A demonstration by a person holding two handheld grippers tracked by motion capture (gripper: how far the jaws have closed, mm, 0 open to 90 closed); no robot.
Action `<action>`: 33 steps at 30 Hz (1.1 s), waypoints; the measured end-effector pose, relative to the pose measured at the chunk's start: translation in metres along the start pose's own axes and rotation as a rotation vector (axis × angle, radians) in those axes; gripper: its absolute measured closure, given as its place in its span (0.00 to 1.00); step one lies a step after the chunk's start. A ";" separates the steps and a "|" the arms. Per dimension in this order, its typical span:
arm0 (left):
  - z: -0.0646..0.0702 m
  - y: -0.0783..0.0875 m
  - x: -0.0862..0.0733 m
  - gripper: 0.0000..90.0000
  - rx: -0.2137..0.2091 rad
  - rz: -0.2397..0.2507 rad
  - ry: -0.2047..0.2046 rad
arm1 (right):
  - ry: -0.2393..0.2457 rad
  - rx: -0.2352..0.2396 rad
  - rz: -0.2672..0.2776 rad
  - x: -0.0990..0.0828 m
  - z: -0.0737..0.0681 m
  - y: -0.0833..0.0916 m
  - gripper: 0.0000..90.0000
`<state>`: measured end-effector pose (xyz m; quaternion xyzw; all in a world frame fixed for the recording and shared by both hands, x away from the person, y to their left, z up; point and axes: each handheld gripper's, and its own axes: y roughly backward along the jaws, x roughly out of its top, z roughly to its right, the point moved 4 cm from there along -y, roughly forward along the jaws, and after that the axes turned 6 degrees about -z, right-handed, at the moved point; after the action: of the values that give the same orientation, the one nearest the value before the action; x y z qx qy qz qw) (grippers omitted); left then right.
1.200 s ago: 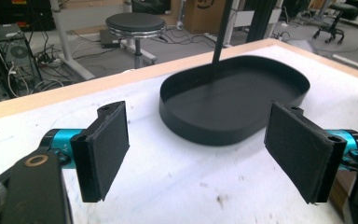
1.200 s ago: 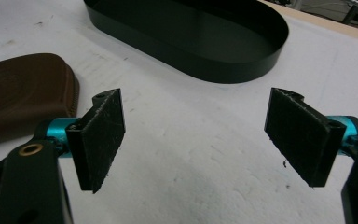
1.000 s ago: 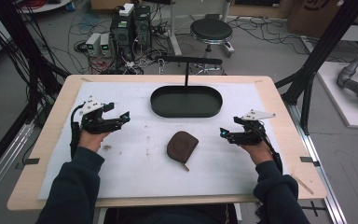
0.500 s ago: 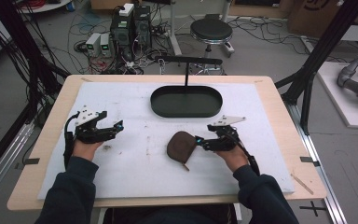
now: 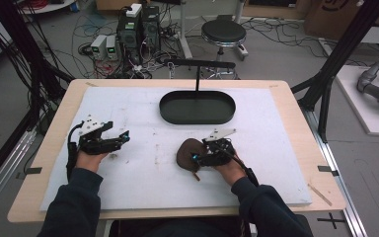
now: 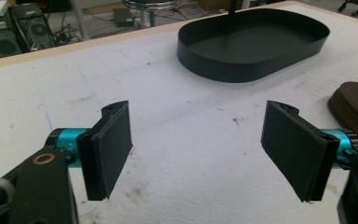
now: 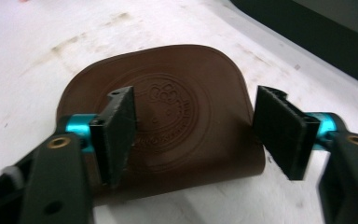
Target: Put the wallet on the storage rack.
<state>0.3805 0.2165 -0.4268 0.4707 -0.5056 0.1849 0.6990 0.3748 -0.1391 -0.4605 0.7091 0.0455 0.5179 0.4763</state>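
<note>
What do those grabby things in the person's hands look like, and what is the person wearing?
Each is black: the left gripper and the right gripper have two flat, dark rectangular pads on bright teal posts, with brass-coloured screws. A grey three-cornered plate sits on top, and a black cable trails behind. The person wears dark sleeves.

R gripper moved in on the pouch, jaws partly closed.

R gripper (image 5: 196, 158) came from the table's right side leftward across the white mat, now right at the brown pouch (image 5: 188, 153); a sec ago they were well apart, half a sec ago just short of it. In the right gripper view its jaws have just been closing, narrower than before but w/ a gap: one pad over the pouch (image 7: 177, 112) face, other by its edge, not clamped. R forearm followed inward.
</note>
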 end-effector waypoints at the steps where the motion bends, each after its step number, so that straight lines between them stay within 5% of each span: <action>1: 0.001 0.000 0.000 0.28 -0.003 -0.001 0.001 | 0.027 0.008 0.002 0.001 0.001 -0.001 0.36; 9: -0.001 -0.002 0.000 0.28 -0.011 0.006 0.006 | 0.244 0.102 -0.034 0.018 0.008 -0.008 0.52; 11: -0.002 -0.002 0.000 0.28 -0.010 0.009 0.012 | 0.209 0.086 -0.047 0.020 0.008 -0.008 0.46; 15: -0.004 -0.001 0.000 0.28 -0.005 0.009 0.014 | 0.031 -0.031 -0.046 0.017 0.011 0.001 0.41; 17: -0.004 -0.001 0.000 0.28 -0.005 0.010 0.016 | -0.076 -0.044 -0.017 0.014 0.012 0.008 0.35; 19: -0.004 -0.001 0.000 0.28 -0.003 0.009 0.015 | -0.115 -0.043 -0.018 0.012 0.005 0.009 0.32; 26: -0.003 -0.001 0.000 0.28 -0.010 0.003 0.014 | -0.031 -0.091 -0.041 0.016 -0.018 -0.013 0.23; 33: -0.002 -0.002 -0.001 0.28 -0.022 -0.006 0.011 | 0.111 0.009 -0.044 0.016 -0.005 -0.013 0.27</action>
<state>0.3827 0.2170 -0.4285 0.4634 -0.5024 0.1797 0.7075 0.3839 -0.1202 -0.4588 0.6801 0.0897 0.5457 0.4813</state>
